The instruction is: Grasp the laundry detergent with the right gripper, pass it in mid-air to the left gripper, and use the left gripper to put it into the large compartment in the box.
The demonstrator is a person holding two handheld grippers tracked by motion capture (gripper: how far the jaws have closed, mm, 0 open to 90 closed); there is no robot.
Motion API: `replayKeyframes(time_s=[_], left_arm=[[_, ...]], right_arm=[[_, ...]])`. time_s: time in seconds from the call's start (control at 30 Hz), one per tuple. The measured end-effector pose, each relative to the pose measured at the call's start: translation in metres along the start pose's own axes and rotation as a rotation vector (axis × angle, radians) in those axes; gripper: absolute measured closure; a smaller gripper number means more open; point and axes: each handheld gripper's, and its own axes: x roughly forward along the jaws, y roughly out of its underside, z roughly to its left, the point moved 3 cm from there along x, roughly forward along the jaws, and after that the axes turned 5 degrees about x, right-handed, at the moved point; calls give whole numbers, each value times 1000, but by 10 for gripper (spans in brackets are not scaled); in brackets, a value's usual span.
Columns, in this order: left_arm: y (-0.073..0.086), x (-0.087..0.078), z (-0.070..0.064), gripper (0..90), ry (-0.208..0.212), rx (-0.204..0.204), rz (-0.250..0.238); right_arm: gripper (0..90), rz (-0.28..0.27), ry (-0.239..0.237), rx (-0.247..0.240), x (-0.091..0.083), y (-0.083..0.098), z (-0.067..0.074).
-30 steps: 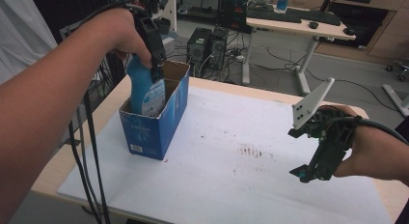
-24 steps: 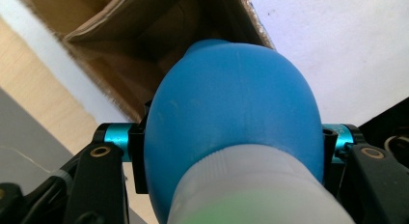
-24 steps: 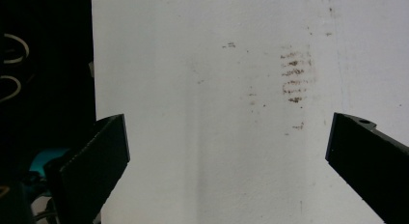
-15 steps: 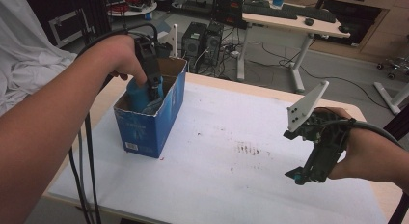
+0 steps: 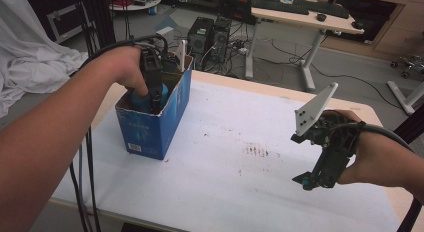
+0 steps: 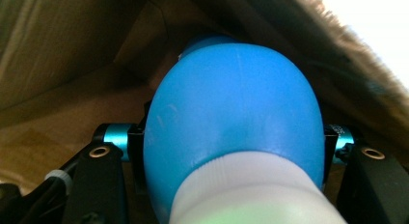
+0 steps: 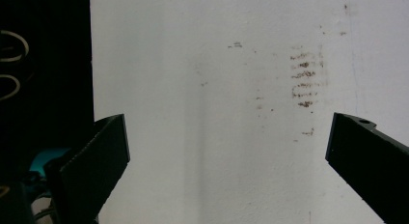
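A blue cardboard box (image 5: pixel 157 119) with an open top stands at the left of the white table. My left gripper (image 5: pixel 150 99) reaches down into it, shut on a blue bottle (image 5: pixel 137 101) with a white neck. In the left gripper view the blue bottle (image 6: pixel 236 122) sits pressed between both jaws, with the brown inner walls of the box (image 6: pixel 58 55) around it. My right gripper (image 5: pixel 312 179) hovers over the table's right side, open with nothing between its jaws. The right gripper view has its wide-apart jaws over the white tabletop (image 7: pixel 217 151).
Brown smudges (image 5: pixel 257 151) mark the white table cover (image 5: pixel 235 192) near the middle. The table's near edge runs past the left jaw in the right gripper view. Desks, computer towers (image 5: pixel 210 34) and cables stand on the floor beyond the far edge.
My left gripper has sunk with the blue bottle from above the box's rim down into the box. The right gripper has stayed where it was.
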Motion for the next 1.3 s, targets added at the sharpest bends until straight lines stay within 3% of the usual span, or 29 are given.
replayKeyframes(time_s=[0.2,0.37,0.5,0.8,1.03,1.3], left_arm=[[-2,1,1,385,6,21,-5],[-3,-2,1,372,15,8,-13],[-3,-6,0,293,19,-6,-24],[-2,-15,-3,279,32,-5,-16],[2,-33,-4,234,17,-5,-22],[5,-68,-11,185,-19,4,-14]], right_arm=[[9,-1,-7,7,4,3,0],[9,-2,-8,10,5,3,1],[9,-2,-7,8,4,3,1],[9,-4,-9,10,4,4,1],[9,-4,-11,13,2,6,-1],[9,9,-9,17,0,6,-4]])
